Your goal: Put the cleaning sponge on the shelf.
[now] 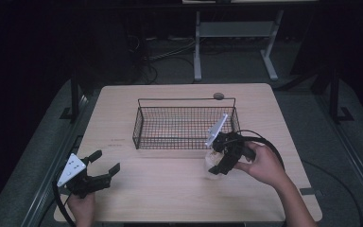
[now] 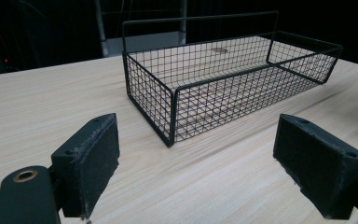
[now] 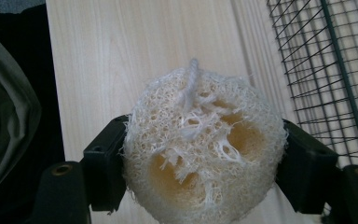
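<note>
Loofah sponge (image 3: 204, 149) is clamped between right tool (image 3: 204, 163) jaws, just beside wire basket (image 1: 185, 124). Left tool (image 1: 105, 164) is held wide, nothing gripped, over desk (image 1: 170, 198).

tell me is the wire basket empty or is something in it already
Empty: through the wire basket mesh only the bare table shows. The loofah sits outside it, clamped in the right gripper.

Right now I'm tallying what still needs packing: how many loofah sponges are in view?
1. The loofah sponge is clamped between the jaws of the right gripper, just in front of the wire basket, near its right corner. The basket holds none.
</note>
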Demonstrator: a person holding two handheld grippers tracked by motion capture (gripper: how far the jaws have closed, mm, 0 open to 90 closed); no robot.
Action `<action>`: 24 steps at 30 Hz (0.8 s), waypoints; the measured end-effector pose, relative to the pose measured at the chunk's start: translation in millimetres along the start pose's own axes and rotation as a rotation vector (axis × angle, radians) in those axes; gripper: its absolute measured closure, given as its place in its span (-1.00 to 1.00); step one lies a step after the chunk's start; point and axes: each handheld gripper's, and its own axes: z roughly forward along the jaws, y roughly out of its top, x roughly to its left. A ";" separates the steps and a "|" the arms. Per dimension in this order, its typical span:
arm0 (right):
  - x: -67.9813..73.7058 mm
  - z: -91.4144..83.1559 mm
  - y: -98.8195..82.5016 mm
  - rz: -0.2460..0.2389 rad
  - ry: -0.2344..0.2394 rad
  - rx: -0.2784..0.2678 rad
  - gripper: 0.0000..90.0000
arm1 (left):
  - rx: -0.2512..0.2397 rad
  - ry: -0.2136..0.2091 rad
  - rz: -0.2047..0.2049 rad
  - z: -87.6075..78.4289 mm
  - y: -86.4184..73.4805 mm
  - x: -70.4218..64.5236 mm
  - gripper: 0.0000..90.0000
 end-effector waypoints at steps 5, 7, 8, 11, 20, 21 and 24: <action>-4.4 -6.8 8.1 -0.006 -0.004 -0.006 -0.40 | 0.000 -0.001 -0.002 0.2 -0.1 0.2 -0.69; -6.5 -8.9 10.9 -0.006 -0.008 -0.003 -0.40 | -0.001 -0.001 -0.001 0.1 0.1 -0.1 -0.69; -7.7 -9.9 12.1 -0.006 -0.008 -0.005 -0.40 | -0.003 -0.001 -0.002 0.1 0.1 -0.3 -0.69; -10.2 -11.5 15.1 -0.004 -0.003 -0.006 -0.40 | -0.001 -0.002 -0.002 0.2 0.1 -0.2 -0.69; -17.3 -19.4 22.8 -0.003 -0.007 -0.005 -0.40 | 0.001 -0.003 -0.002 0.7 0.2 -0.6 -0.69; -18.0 -20.2 23.6 -0.003 -0.006 -0.007 -0.40 | 0.001 -0.003 -0.002 0.7 0.3 -0.6 -0.69; -20.0 -21.5 25.8 -0.003 -0.006 -0.010 -0.40 | -0.001 -0.003 -0.002 0.6 0.2 -0.5 -0.69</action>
